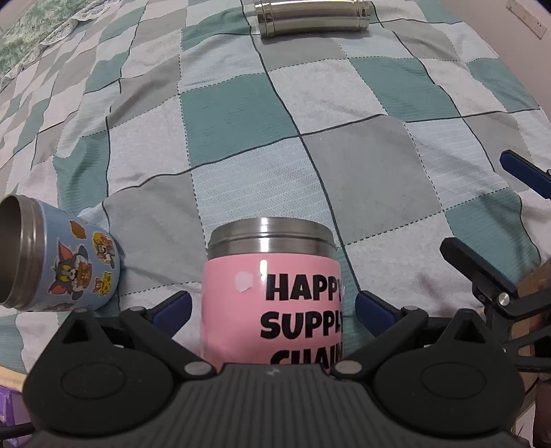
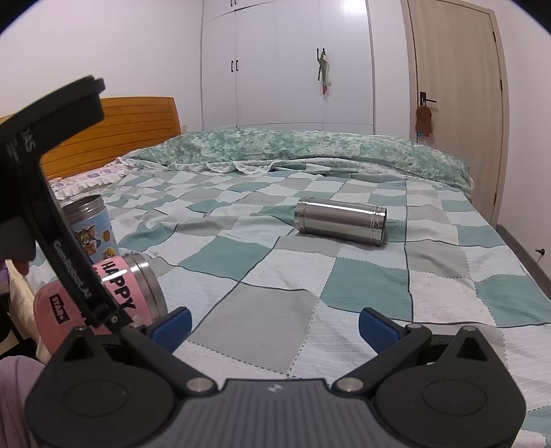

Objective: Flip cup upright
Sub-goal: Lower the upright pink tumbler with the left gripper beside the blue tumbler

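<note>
A pink cup (image 1: 272, 299) with black lettering and a steel rim lies on its side on the checked bedspread, between the fingers of my left gripper (image 1: 273, 305). The jaws are wide open, with a gap on each side of the cup. The pink cup also shows in the right wrist view (image 2: 127, 293), lying with its rim pointing right. A blue cartoon cup (image 2: 91, 227) stands upright just behind it; it also shows in the left wrist view (image 1: 58, 258). My right gripper (image 2: 273, 325) is open and empty over the bedspread.
A steel cylinder flask (image 2: 341, 220) lies on its side mid-bed; it also shows in the left wrist view (image 1: 311, 17). A green quilt (image 2: 310, 148) is bunched at the far edge. A wooden headboard (image 2: 113, 134) is at the left; wardrobe and door stand behind.
</note>
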Motion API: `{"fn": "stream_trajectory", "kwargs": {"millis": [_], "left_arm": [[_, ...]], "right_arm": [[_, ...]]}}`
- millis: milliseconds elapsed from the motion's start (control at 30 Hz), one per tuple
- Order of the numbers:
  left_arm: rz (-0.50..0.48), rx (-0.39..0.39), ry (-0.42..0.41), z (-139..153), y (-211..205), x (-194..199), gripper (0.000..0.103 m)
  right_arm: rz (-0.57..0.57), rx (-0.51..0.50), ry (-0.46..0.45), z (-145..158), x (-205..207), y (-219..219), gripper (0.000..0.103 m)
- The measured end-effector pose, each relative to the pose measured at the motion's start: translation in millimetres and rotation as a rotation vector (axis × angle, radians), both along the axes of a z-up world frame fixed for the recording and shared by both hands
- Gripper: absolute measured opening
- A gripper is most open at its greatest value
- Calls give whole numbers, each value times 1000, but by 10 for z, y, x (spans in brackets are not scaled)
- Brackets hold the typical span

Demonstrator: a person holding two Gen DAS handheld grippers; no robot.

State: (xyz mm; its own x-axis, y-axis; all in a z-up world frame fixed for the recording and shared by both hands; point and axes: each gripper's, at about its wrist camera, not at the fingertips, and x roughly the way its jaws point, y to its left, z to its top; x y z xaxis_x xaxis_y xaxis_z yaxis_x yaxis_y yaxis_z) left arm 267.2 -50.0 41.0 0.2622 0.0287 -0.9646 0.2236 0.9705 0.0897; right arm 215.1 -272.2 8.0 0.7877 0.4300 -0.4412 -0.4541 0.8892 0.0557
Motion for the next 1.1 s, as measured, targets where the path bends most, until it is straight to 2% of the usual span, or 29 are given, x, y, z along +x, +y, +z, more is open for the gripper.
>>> {"fn": "stream_trajectory", "kwargs": {"millis": [67, 100, 133, 367, 533, 833, 1100], "left_arm": [[4, 6, -4, -26, 11, 5, 97], [8, 7, -4, -36, 16, -4, 87], [11, -12, -2, -41, 27, -17, 85], [34, -76, -83, 7, 146, -126, 84], [28, -118, -184, 98, 219, -303, 84], [83, -216, -523, 374, 519, -636, 84], [168, -247, -785, 236, 687, -521, 84]], "right_arm": [[0, -2, 2, -1, 1, 1, 103], [0, -3, 3, -3, 1, 2, 103], [0, -3, 3, -6, 0, 4, 103], [0, -3, 8, -16, -21, 20, 103], [4, -4, 5, -17, -47, 46, 103], [26, 17, -23, 12, -120, 172, 103], [19, 40, -87, 69, -129, 345, 103]]}}
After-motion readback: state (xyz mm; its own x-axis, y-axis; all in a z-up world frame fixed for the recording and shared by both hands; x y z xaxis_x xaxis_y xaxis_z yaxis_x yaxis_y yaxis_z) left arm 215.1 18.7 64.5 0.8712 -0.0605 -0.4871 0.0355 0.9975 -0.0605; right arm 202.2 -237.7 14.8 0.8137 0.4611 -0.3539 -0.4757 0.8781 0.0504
